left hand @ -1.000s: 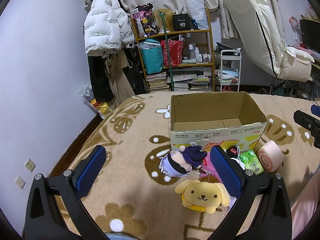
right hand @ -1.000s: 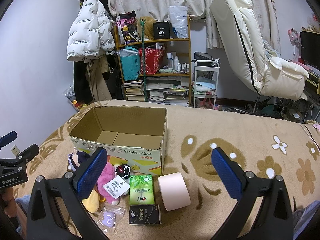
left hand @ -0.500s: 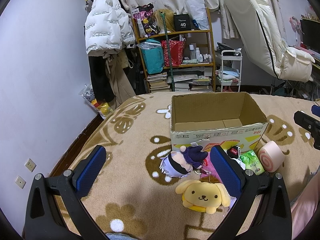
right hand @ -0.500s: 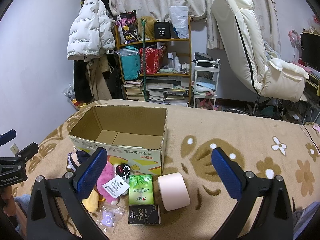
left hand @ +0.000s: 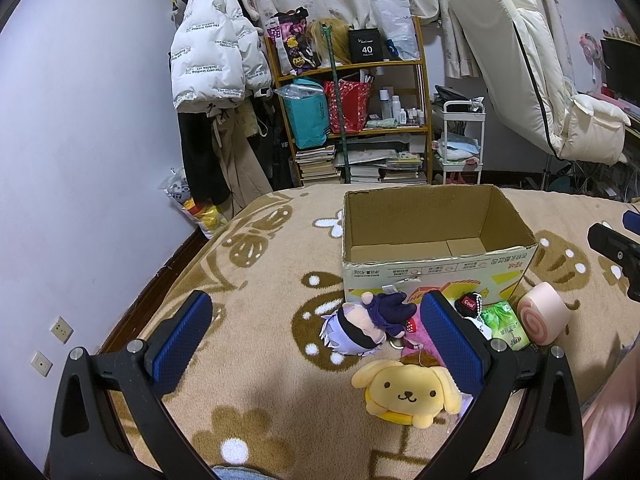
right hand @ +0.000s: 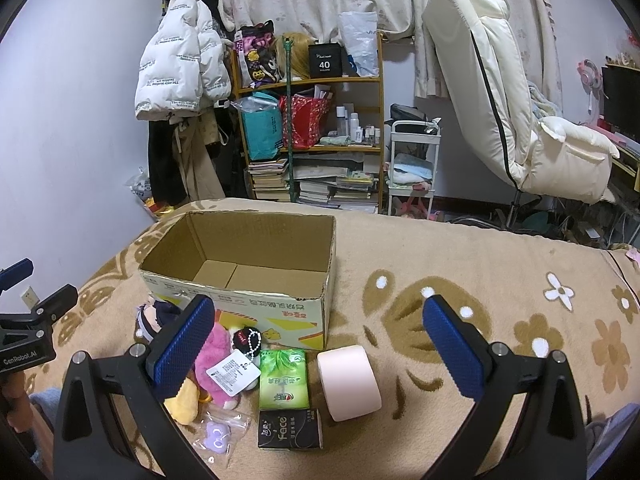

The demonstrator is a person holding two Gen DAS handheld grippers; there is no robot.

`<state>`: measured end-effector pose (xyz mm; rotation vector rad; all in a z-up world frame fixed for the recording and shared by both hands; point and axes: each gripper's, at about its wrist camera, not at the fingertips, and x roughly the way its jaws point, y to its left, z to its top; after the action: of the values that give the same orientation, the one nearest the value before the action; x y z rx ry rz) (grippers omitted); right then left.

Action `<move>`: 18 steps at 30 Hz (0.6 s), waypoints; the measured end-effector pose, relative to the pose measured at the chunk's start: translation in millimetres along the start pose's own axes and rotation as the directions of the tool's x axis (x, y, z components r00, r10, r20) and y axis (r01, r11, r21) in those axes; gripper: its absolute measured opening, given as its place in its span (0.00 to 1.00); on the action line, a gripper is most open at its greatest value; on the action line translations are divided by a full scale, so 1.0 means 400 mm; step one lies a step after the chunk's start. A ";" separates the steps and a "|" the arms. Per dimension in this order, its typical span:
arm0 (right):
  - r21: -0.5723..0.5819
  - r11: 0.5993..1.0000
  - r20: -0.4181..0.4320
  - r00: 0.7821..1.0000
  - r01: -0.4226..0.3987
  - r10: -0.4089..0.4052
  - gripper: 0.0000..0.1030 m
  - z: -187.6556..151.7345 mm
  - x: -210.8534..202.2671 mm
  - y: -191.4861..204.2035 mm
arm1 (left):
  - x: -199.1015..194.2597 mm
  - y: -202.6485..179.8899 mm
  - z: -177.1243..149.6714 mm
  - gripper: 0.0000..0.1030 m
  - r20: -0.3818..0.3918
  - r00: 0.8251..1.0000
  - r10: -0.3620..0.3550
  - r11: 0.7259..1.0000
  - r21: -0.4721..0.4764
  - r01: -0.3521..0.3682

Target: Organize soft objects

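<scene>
Looking down both cameras, I see the box (left hand: pixel 436 264) sitting open on the blanket (left hand: pixel 260 320) with only its bare cardboard floor showing. All the soft things lie outside along its near wall: a yellow dog plush (left hand: pixel 406 390), a pale-haired doll (left hand: pixel 368 324), a pink plush (right hand: pixel 218 356), a black keychain (right hand: pixel 244 338), green tissues (right hand: pixel 284 380), a black tissue pack (right hand: pixel 290 428), a pink roll (right hand: pixel 348 384) and a small clear bag (right hand: pixel 218 432). My left gripper (left hand: pixel 316 346) is spread wide and holds nothing, above the blanket near the doll. My right gripper (right hand: pixel 320 348) is likewise spread and holds nothing, over the tissues and roll.
</scene>
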<state>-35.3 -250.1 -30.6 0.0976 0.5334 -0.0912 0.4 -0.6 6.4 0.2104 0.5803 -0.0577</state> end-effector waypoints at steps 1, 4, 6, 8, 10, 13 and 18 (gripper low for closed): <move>0.000 1.000 0.001 1.000 -0.001 0.001 1.00 0.000 0.000 -0.001 | 0.000 -0.001 -0.002 1.00 0.001 1.000 0.001 1.000 0.001 -0.001; 0.002 1.000 0.000 1.000 -0.001 0.001 1.00 0.001 0.000 -0.001 | -0.002 0.000 0.000 1.00 0.003 1.000 0.000 1.000 0.002 0.000; 0.003 1.000 0.001 1.000 0.000 0.000 1.00 -0.001 0.000 0.001 | 0.000 0.000 0.000 1.00 0.002 1.000 0.001 1.000 0.002 -0.001; 0.003 1.000 -0.001 1.000 -0.001 0.001 1.00 0.000 0.000 0.001 | -0.001 0.000 0.001 1.00 0.000 1.000 0.001 1.000 0.001 -0.001; 0.002 1.000 0.000 1.000 0.000 0.000 1.00 0.000 0.000 0.001 | 0.000 -0.001 -0.003 1.00 0.002 1.000 0.001 1.000 0.001 -0.001; 0.000 1.000 -0.001 1.000 0.000 0.000 1.00 0.001 0.000 -0.001 | 0.000 -0.001 -0.002 1.00 0.002 1.000 0.000 1.000 0.001 0.000; 0.002 1.000 -0.001 1.000 0.000 0.000 1.00 0.002 0.000 0.000 | -0.001 -0.001 0.000 1.00 0.002 1.000 0.001 1.000 0.002 -0.001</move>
<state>-34.9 -250.1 -30.0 0.0995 0.5344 -0.0919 -0.1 -0.9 6.4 0.2121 0.5786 -0.0574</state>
